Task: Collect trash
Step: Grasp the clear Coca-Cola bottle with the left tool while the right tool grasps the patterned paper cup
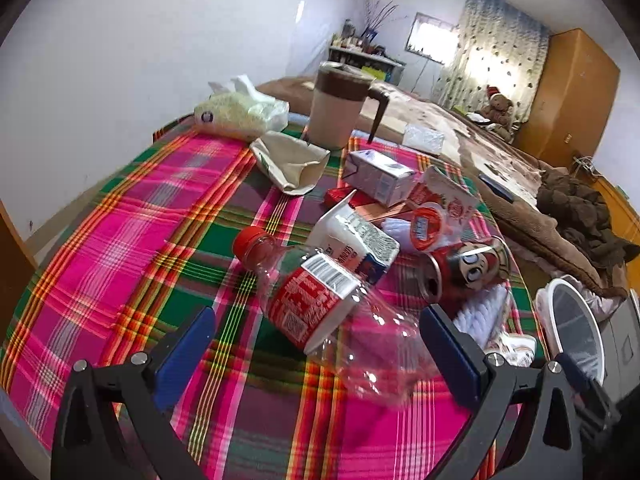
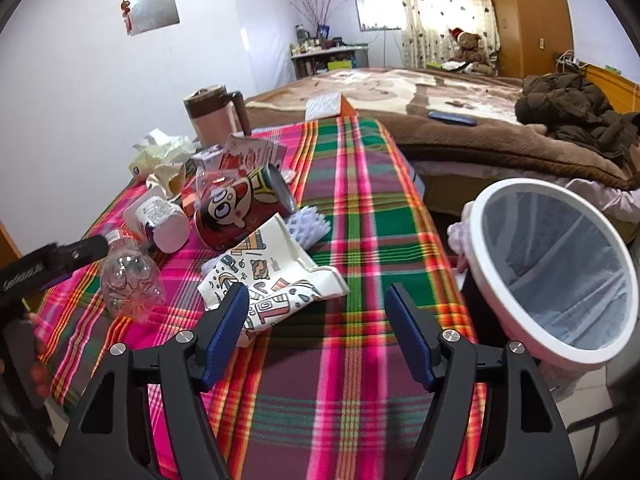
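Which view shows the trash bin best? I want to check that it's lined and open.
The right wrist view: the trash bin shows its whole white rim, open mouth and liner beside the table. The left wrist view catches only part of it at the right edge, behind the gripper's fingers.

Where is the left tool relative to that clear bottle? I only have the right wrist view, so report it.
Observer: The left tool is open. The wide end of the clear bottle lies between its pads, and neither pad presses on it.
Operator: Tell me which end has the cap.
Observer: The red cap is on the far end, pointing away from the tool.
Operator: Name anything hidden behind the red can.
Observer: A small red-topped cup sits just past the red can, on the far side from you.
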The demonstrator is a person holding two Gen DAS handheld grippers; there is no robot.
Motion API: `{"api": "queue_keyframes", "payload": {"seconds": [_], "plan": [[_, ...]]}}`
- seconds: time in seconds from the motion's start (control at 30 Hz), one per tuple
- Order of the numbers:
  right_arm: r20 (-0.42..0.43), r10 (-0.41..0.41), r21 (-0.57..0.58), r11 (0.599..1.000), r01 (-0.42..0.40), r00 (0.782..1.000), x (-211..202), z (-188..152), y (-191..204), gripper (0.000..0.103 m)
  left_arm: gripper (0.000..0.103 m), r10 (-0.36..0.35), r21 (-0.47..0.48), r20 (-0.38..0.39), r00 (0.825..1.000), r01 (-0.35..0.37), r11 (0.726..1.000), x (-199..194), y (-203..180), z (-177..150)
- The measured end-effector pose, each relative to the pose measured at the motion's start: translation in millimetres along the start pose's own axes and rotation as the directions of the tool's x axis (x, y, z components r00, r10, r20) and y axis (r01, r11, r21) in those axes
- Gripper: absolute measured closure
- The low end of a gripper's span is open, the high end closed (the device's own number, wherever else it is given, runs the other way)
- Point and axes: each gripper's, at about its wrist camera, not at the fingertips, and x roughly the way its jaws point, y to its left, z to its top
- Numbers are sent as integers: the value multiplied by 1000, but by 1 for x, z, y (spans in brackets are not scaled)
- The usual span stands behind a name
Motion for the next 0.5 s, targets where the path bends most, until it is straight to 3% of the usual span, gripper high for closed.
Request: {"api": "queue_keyframes", "payload": {"seconds": [0.3, 0.5], "plan": [[-81, 34, 81, 996, -28, 996, 21, 3, 2, 46, 2, -2, 32, -94, 996, 5, 999, 28, -5, 8], [-96, 48, 89, 995, -39, 994, 27, 4, 8, 56, 3, -43, 29, -151, 988, 48, 998, 31, -3, 0]]}}
